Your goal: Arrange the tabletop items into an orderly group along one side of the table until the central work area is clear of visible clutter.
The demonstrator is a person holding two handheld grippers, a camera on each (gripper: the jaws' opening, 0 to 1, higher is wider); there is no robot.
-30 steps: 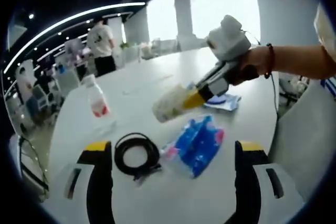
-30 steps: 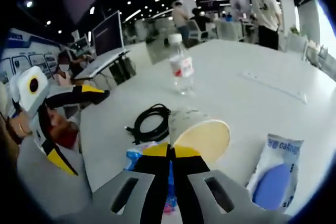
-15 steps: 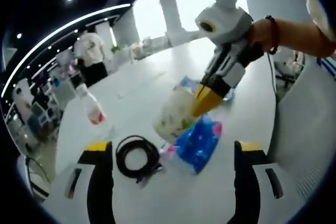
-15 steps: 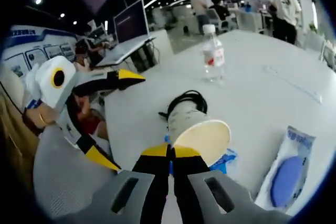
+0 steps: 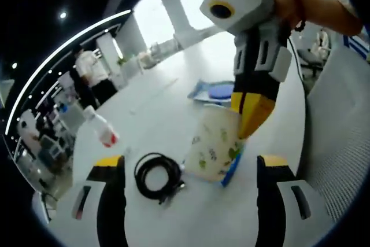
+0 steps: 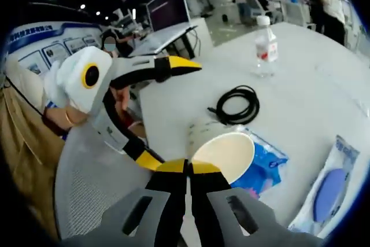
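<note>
Right gripper [image 6: 189, 169]: clamped on cup [image 6: 222, 151] rim. Left gripper [image 5: 191, 169]: jaws wide. Beside cup: cable [image 5: 158, 176], blue pack [image 6: 263, 163]. Beyond: bottle [image 6: 265, 44].

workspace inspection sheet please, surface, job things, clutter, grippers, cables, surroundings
surface: white table, mostly bare.
job's things: paper cup upright over a blue packet; water bottle standing; pouch with a blue disc lying flat.
clutter: nothing seen beyond these.
grippers: right gripper shut on the cup's rim; left gripper open, holding nothing.
cables: black coiled cable beside the cup.
surroundings: monitor, people standing behind.
</note>
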